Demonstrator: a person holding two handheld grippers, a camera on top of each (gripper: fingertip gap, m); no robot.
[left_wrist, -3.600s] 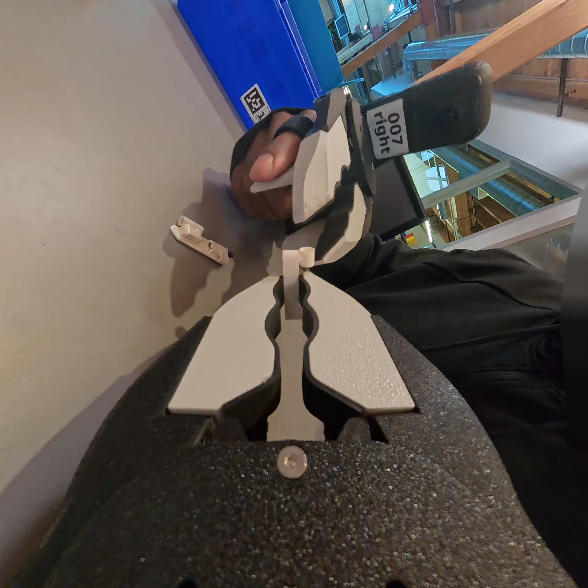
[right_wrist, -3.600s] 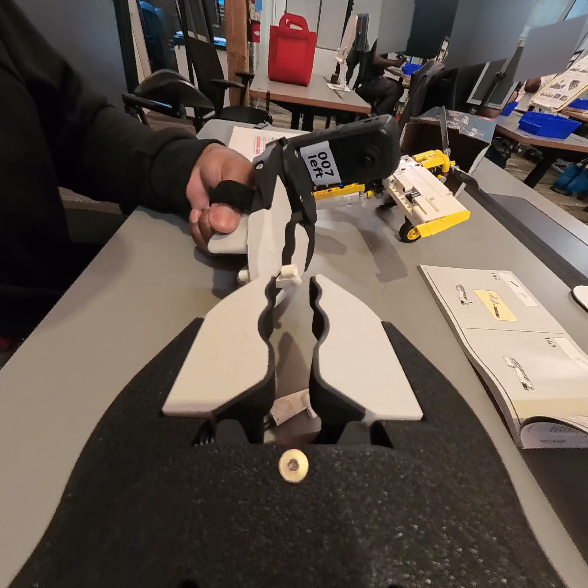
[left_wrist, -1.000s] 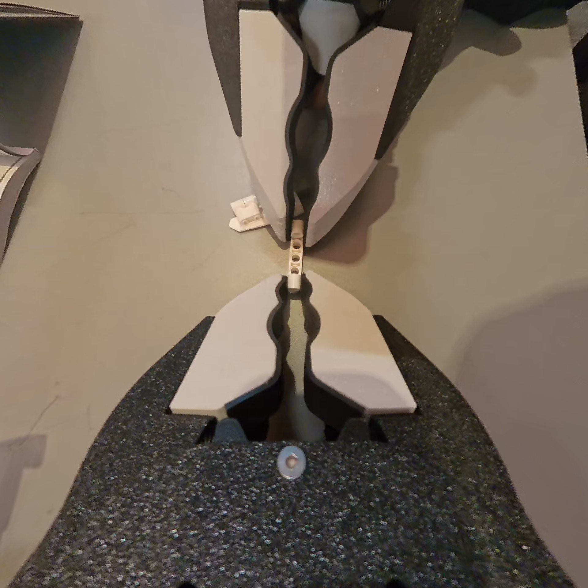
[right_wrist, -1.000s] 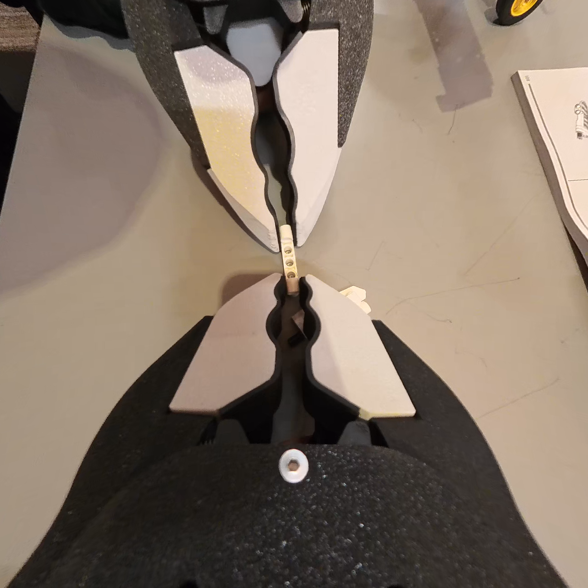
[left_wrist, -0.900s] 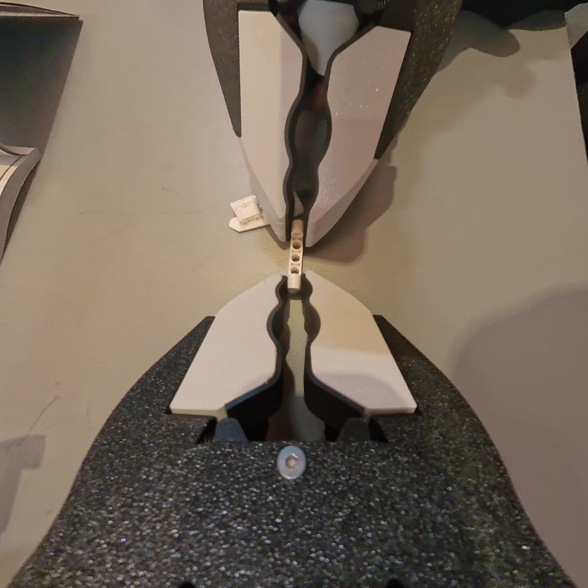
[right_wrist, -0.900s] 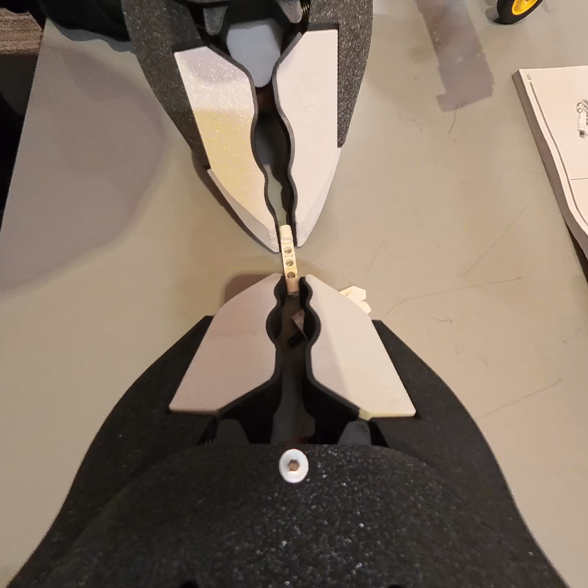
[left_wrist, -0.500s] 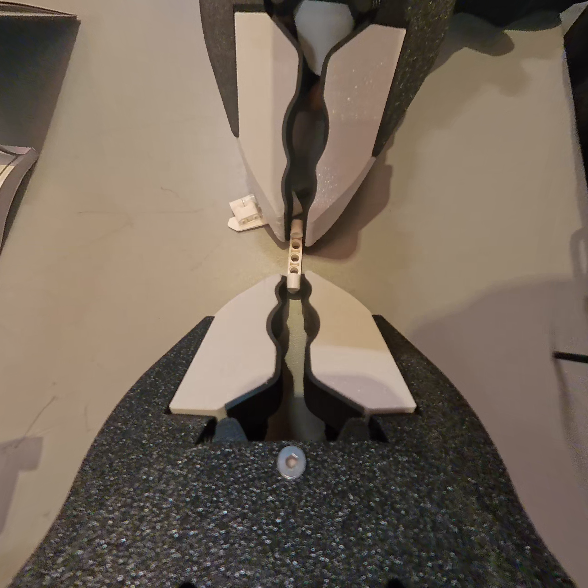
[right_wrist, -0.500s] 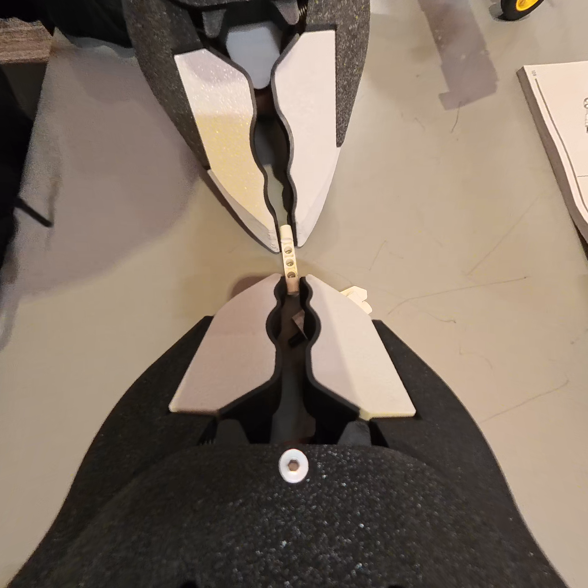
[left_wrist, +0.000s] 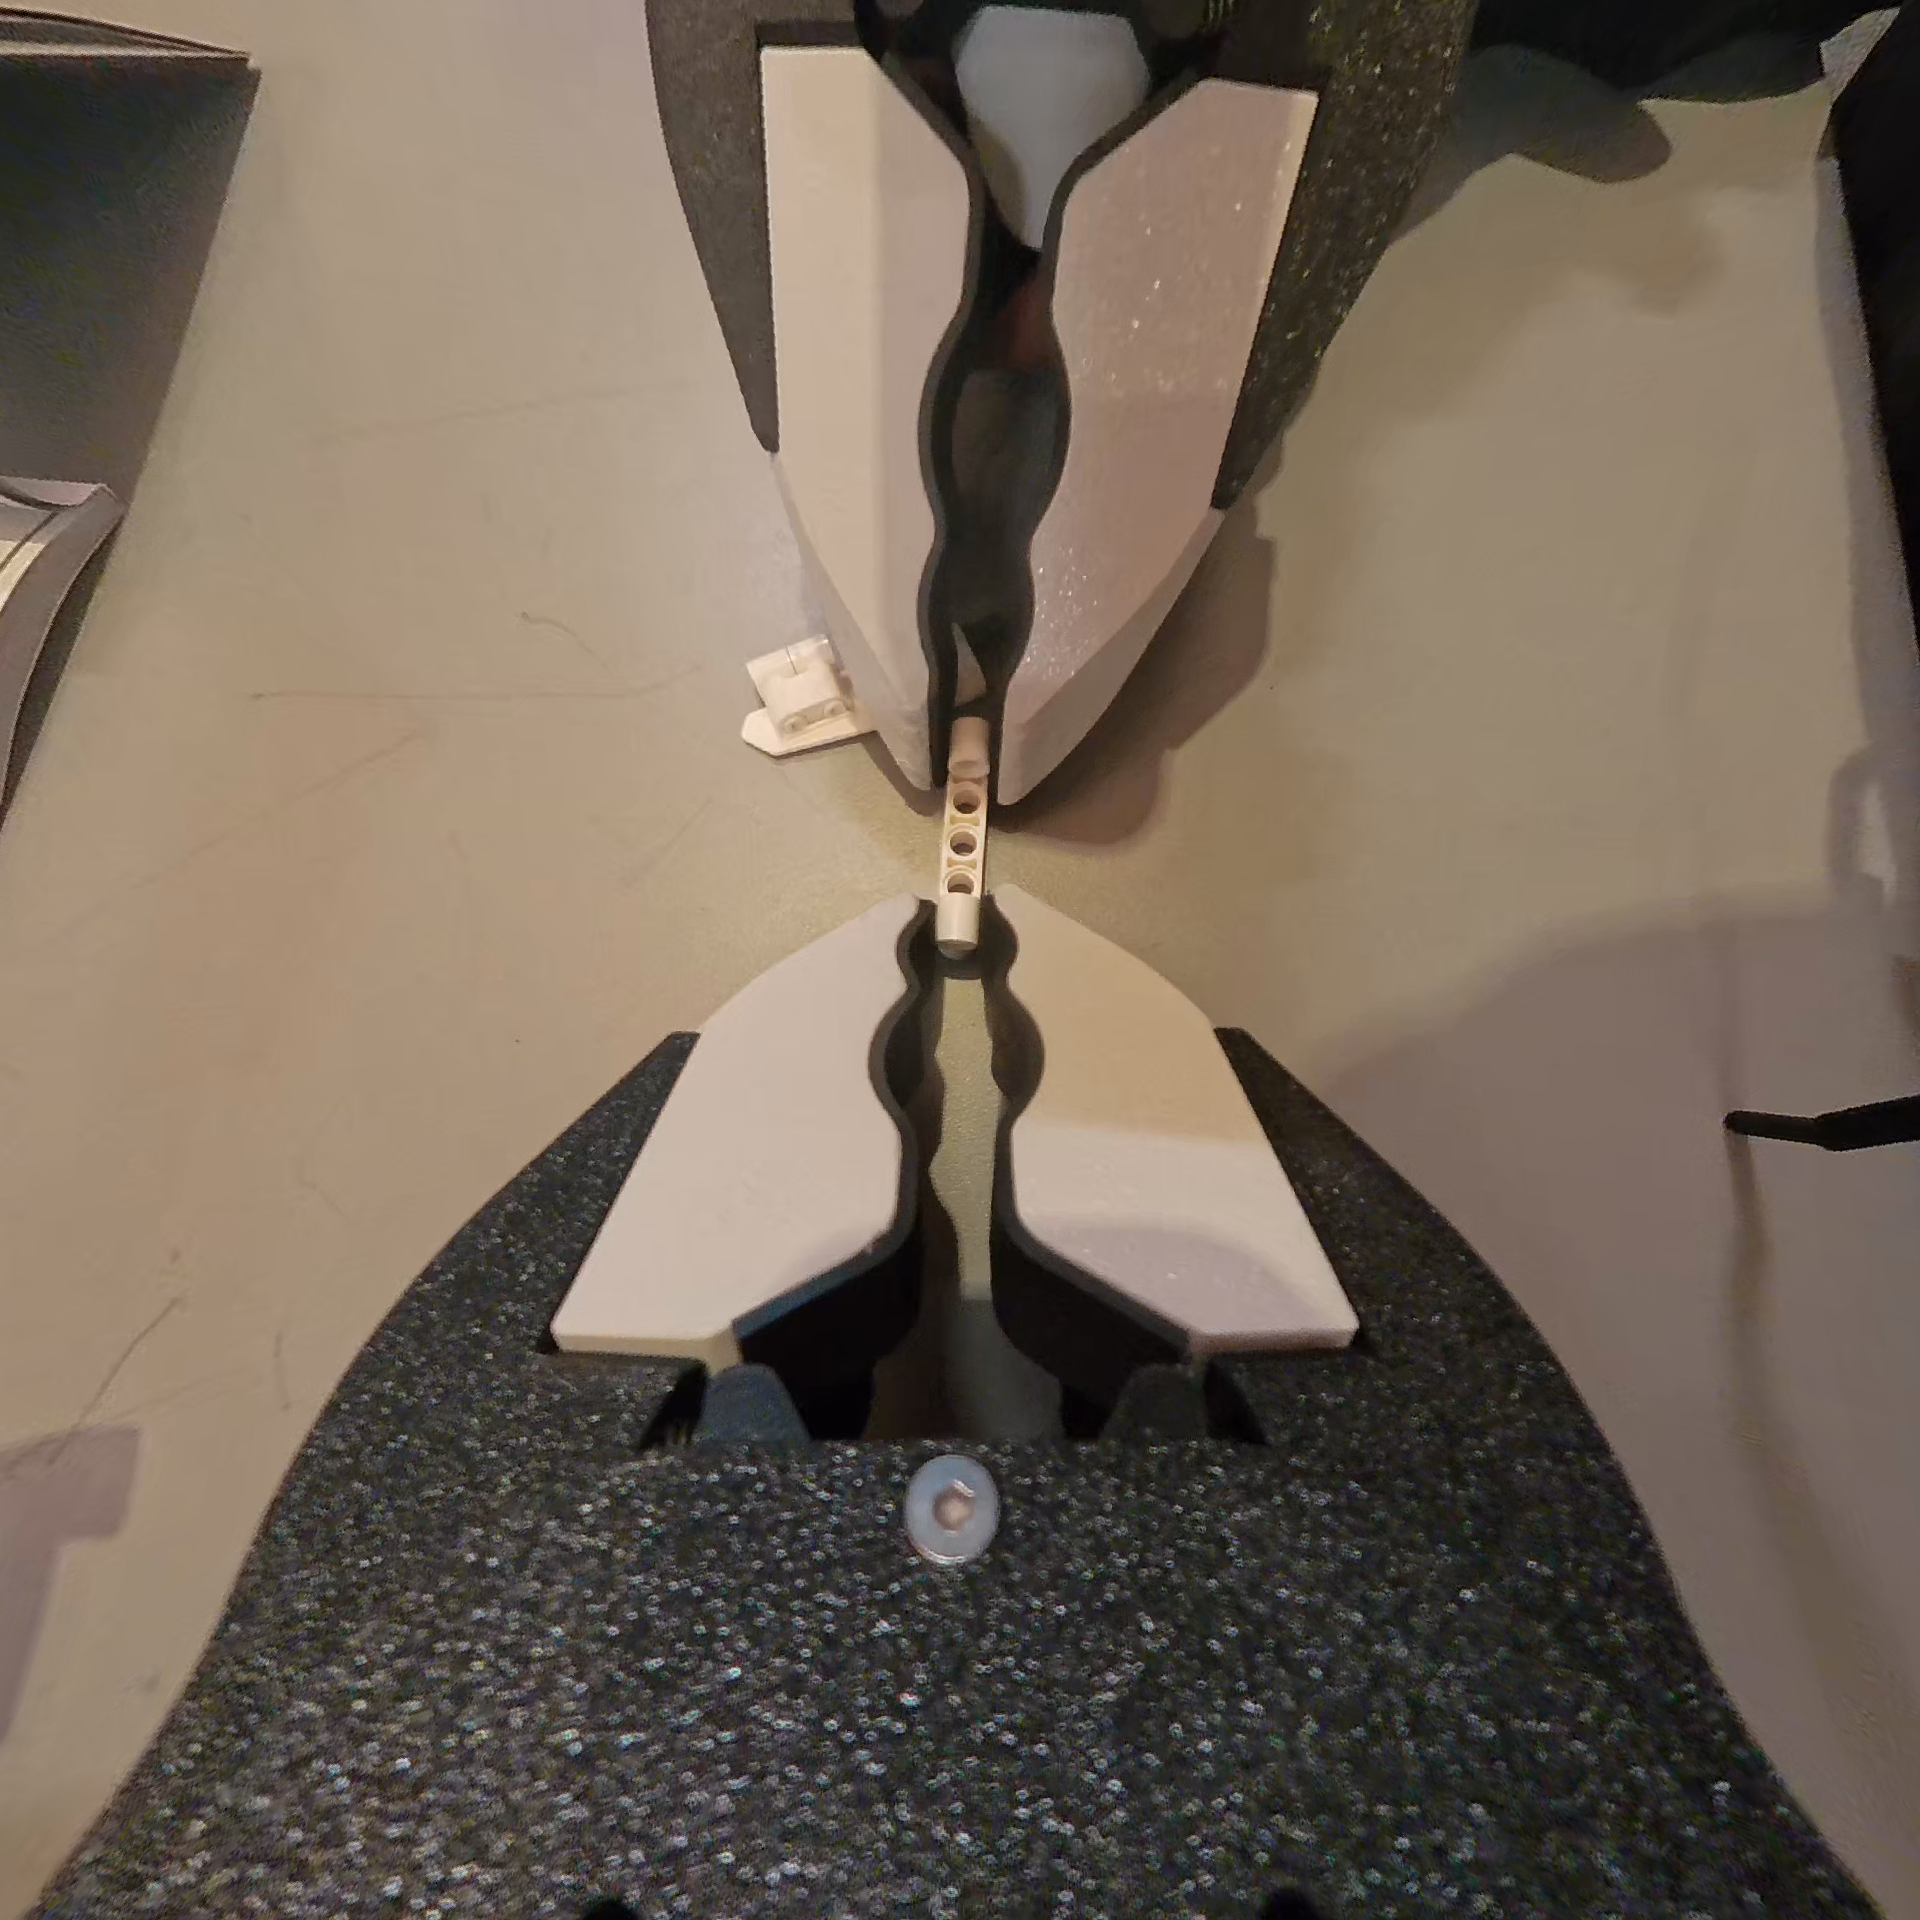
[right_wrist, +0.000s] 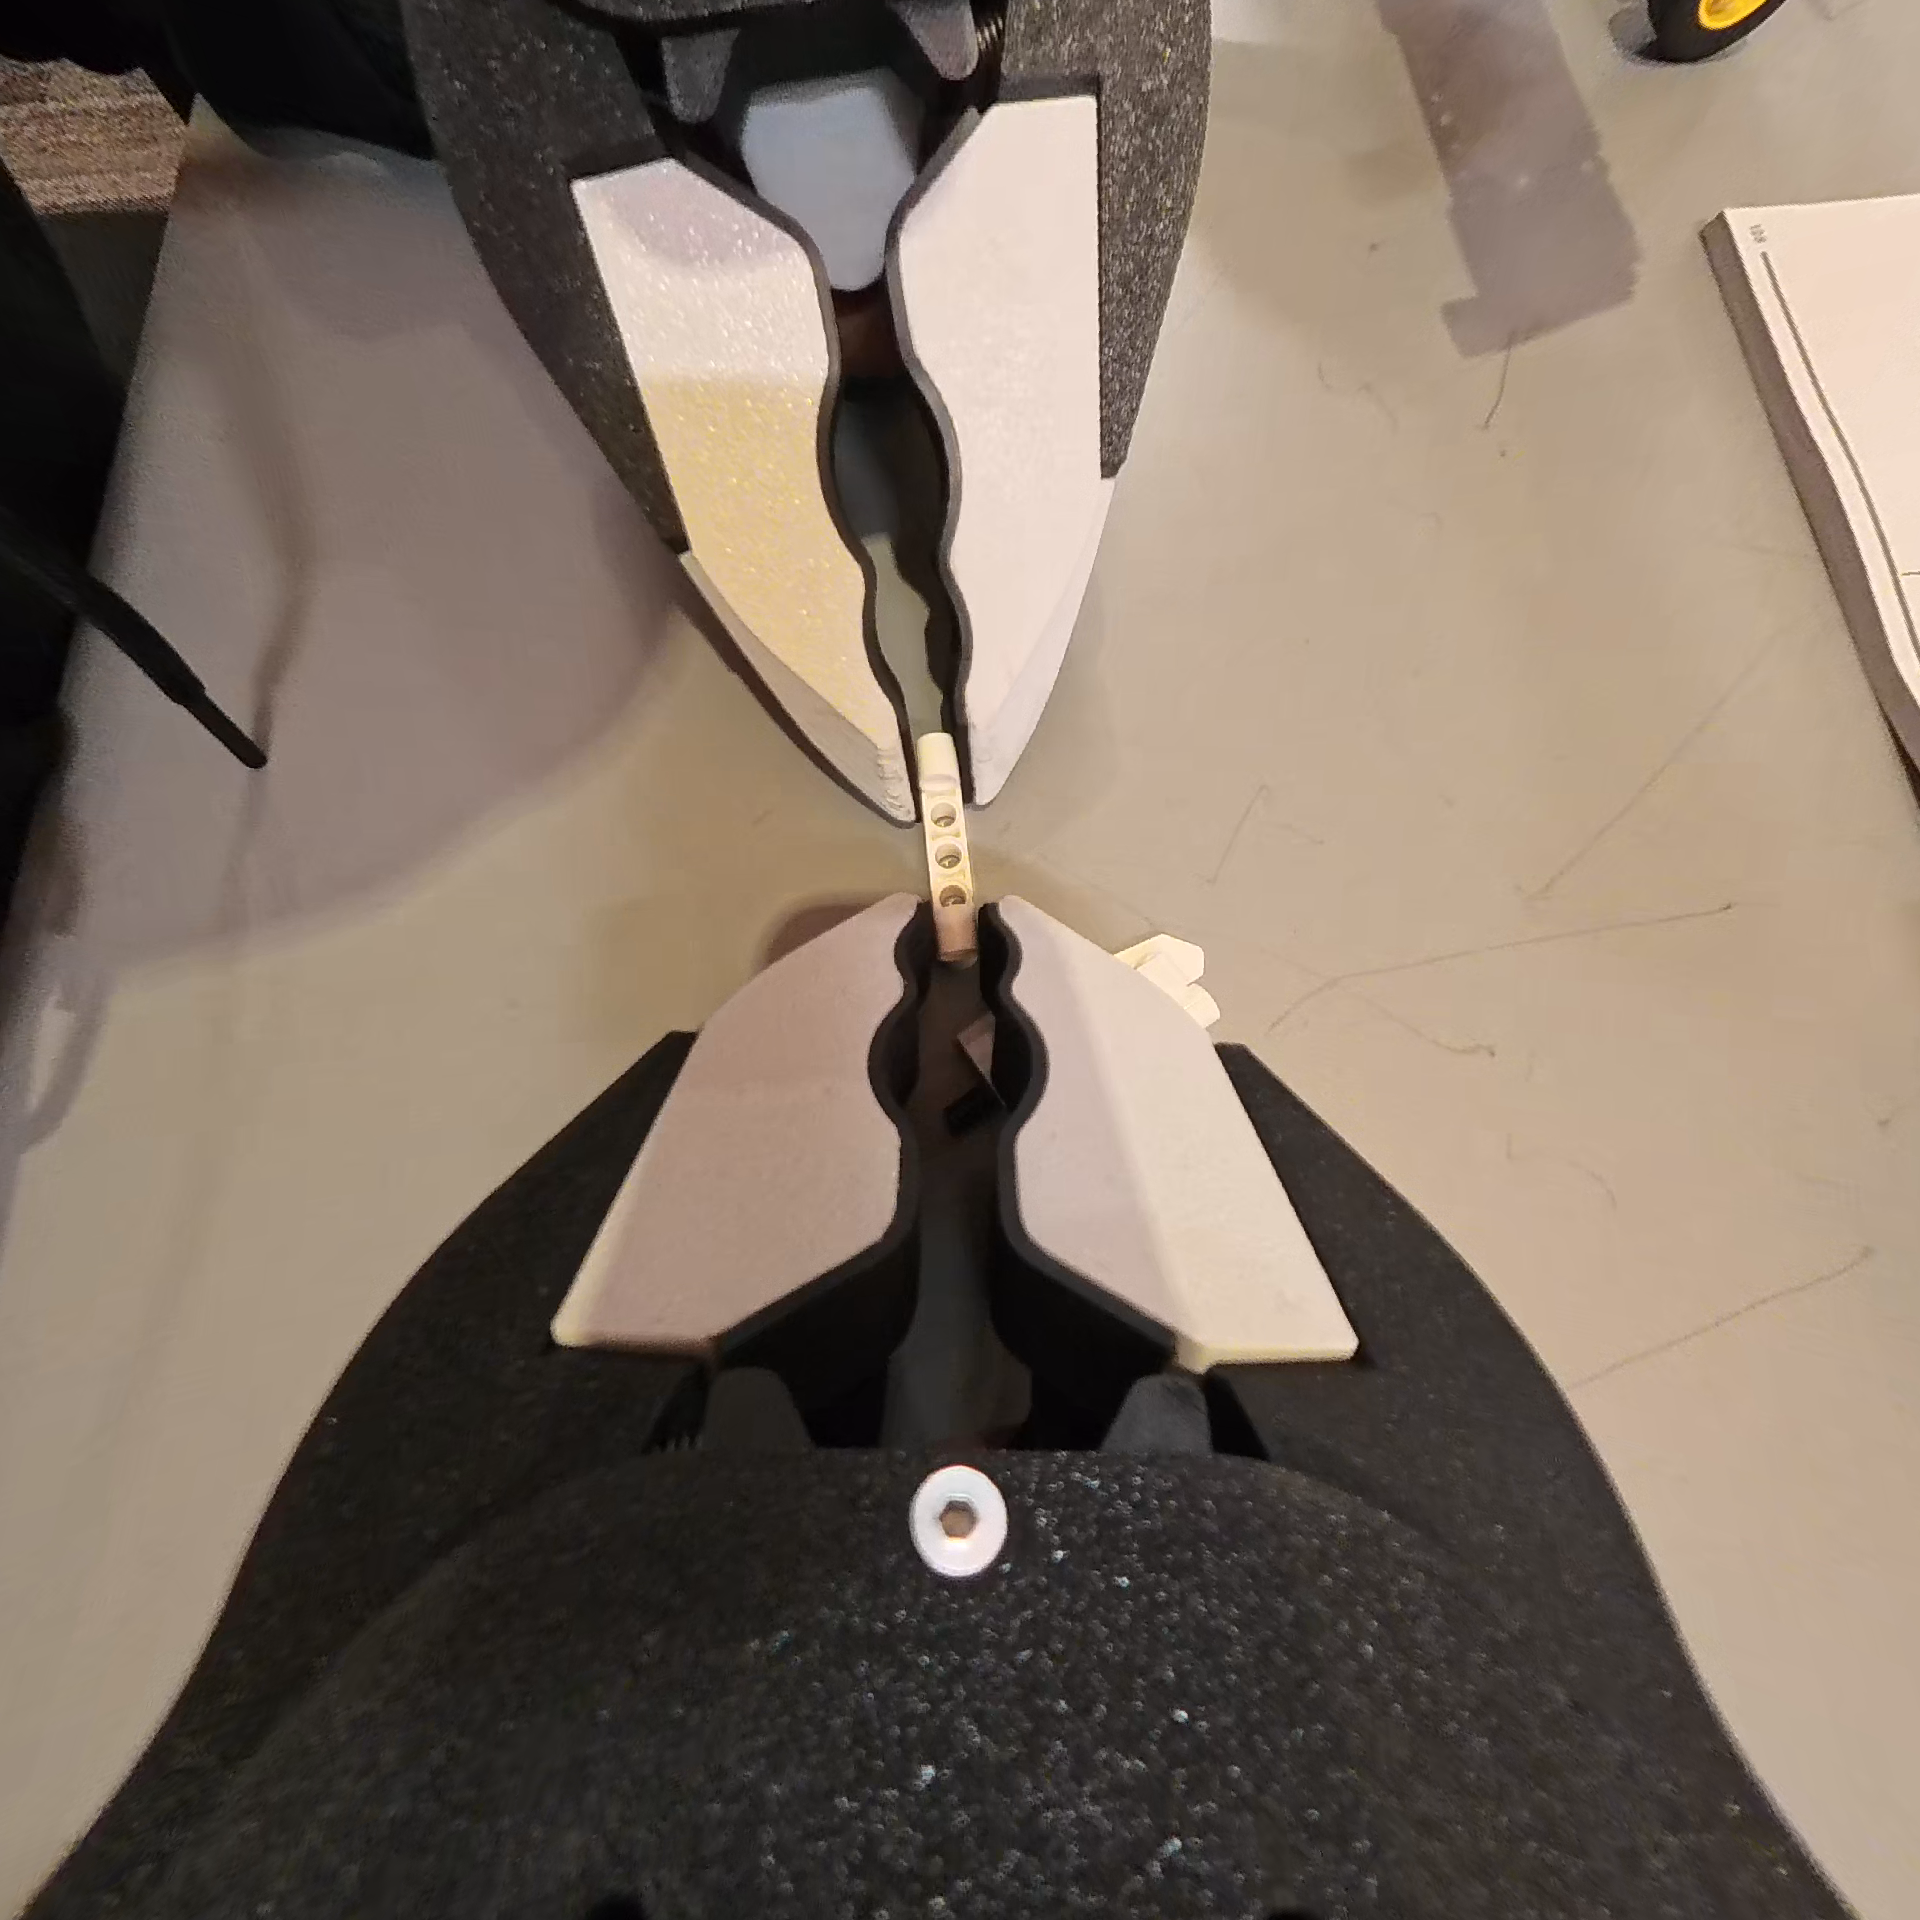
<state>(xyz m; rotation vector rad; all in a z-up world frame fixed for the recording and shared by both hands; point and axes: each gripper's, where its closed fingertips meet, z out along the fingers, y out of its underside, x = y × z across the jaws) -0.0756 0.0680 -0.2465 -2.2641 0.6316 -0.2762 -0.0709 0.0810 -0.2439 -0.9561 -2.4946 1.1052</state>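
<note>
Gripping one end each, the left claw and the right claw are holding the small cream plastic beam with three holes between them. Both are nearly closed, pads pressing on it, just above the grey worktop, near a small white plastic piece.

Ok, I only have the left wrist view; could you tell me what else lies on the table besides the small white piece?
Observer: A yellow wheel with a black tyre, at the top edge of the right wrist view, beyond the left gripper.
Operator: Thanks. And the booklet?
Observer: Its top page is white with thin printed lines.
Operator: Anything below the right gripper?
Observer: A small dark piece shows through the gap behind the white beam that both grippers clamp.
</note>
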